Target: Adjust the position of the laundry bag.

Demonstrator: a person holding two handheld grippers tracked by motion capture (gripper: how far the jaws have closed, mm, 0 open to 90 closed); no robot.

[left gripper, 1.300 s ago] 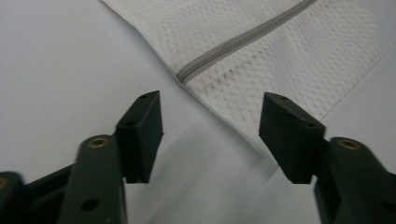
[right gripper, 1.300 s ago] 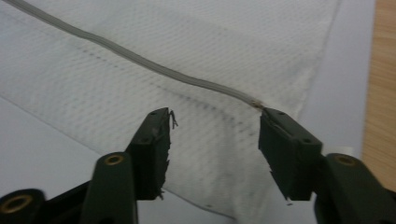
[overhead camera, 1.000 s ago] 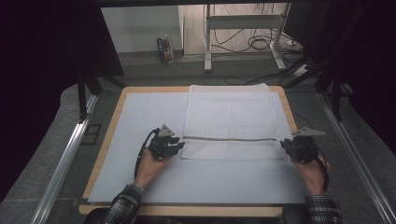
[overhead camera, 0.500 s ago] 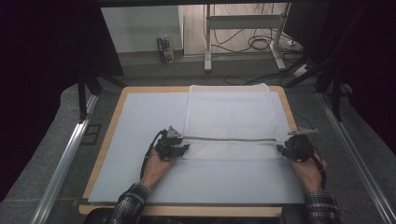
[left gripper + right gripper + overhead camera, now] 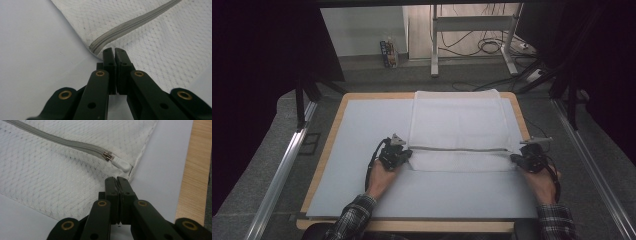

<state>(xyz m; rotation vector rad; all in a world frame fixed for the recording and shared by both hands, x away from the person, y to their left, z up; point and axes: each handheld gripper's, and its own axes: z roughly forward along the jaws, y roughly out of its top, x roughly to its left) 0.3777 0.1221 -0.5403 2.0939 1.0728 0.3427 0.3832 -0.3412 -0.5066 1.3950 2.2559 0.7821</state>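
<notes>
From above, a white mesh laundry bag (image 5: 459, 132) lies flat on the far right part of a pale blue-grey mat (image 5: 362, 150), with a hand at each of its near corners: the left gripper (image 5: 404, 156) at the near left corner and the right gripper (image 5: 518, 159) at the near right. The left gripper view adds what the height hides: the fine net weave, the closed end of the grey zipper (image 5: 132, 25) just beyond the jaw tips, and the jaws pressed together on the bag's edge. They have just been closing, as have the right ones. The right gripper view shows the zipper's metal slider (image 5: 108, 155) and white pull tab (image 5: 121, 164) lying close to the side seam, the jaws pinched on the hem right beneath them. The mat sits on a wooden board (image 5: 524, 122) with a light edge, on a dark grey table. Beyond stand a desk frame (image 5: 472, 30), loose cables (image 5: 492, 47) on the floor and a small carton (image 5: 388, 52) by the wall.
</notes>
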